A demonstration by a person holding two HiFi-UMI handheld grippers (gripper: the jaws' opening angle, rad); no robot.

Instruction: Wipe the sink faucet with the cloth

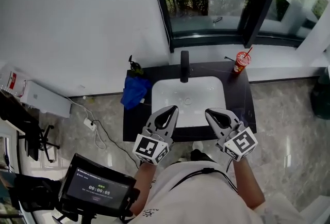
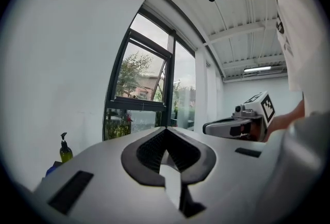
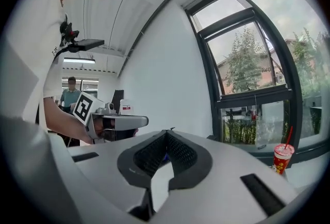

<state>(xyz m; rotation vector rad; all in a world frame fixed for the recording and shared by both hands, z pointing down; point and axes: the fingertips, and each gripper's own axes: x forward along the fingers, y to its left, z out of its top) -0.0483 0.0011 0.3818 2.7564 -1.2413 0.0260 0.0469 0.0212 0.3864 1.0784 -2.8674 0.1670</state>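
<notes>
L gripper (image 1: 173,109) and R gripper (image 1: 209,111) are held side by side near the front edge of the black worktop (image 1: 242,95), both aimed toward the white sink (image 1: 175,99). L fingers (image 2: 149,152) are pressed together w/ nothing btwn them. R fingers (image 3: 147,156) are the same, tips meeting, empty.

Cloth (image 1: 135,90): blue, bunched, at the worktop's left edge and partly hanging over it, well apart from both grippers. Faucet (image 1: 184,65): black, upright, at the middle of the back edge, behind the sink.

Bottle (image 1: 135,66) sits at the back-left corner, just behind the cloth: yellow-green w/ black pump, label too small to read. Red cup (image 1: 241,61) w/ straw sits at the back-right corner, print unreadable. Screen (image 1: 98,187), off the worktop at lower left of the head view, reads "00:00:05".
</notes>
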